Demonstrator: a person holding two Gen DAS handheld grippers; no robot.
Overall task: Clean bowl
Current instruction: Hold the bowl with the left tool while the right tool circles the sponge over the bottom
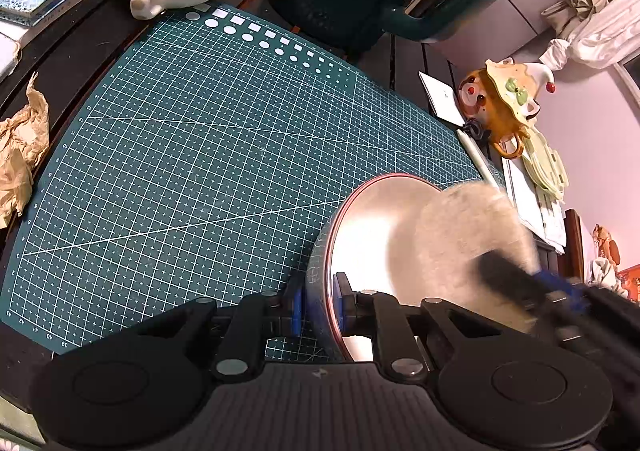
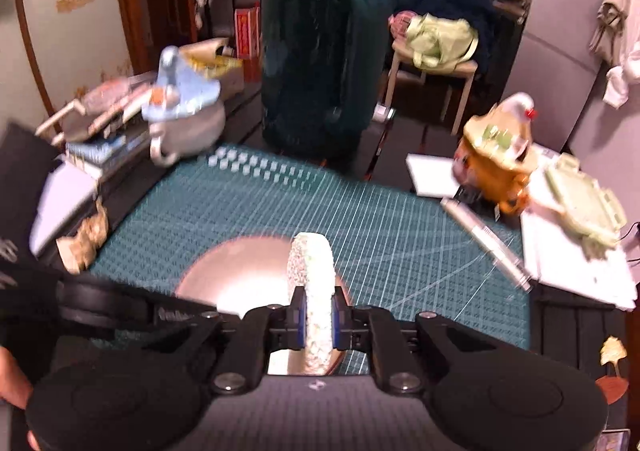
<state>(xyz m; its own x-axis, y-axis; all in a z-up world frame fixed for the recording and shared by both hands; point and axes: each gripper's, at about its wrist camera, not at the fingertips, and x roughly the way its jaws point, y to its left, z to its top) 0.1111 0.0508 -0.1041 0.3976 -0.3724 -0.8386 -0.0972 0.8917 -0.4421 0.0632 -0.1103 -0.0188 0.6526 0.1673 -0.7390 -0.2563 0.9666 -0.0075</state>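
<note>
The bowl (image 1: 372, 235) is tilted above the green cutting mat (image 1: 200, 155) on the desk, opening turned toward the right side. The left gripper (image 1: 318, 307) has its fingers clamped on the bowl's near rim, one pad outside the wall, one inside. The right gripper (image 2: 316, 321) has its fingers clamped on a round sponge (image 2: 312, 271), held edge-on with its disc upright and its long axis running forward from the fingers. In the left wrist view the sponge (image 1: 472, 235) lies against the bowl's inner surface. The right-hand gripper is the working one: the bowl's cavity lies directly ahead of and below its fingers. Judgement: wiping is under way; its extent cannot be told
</note>
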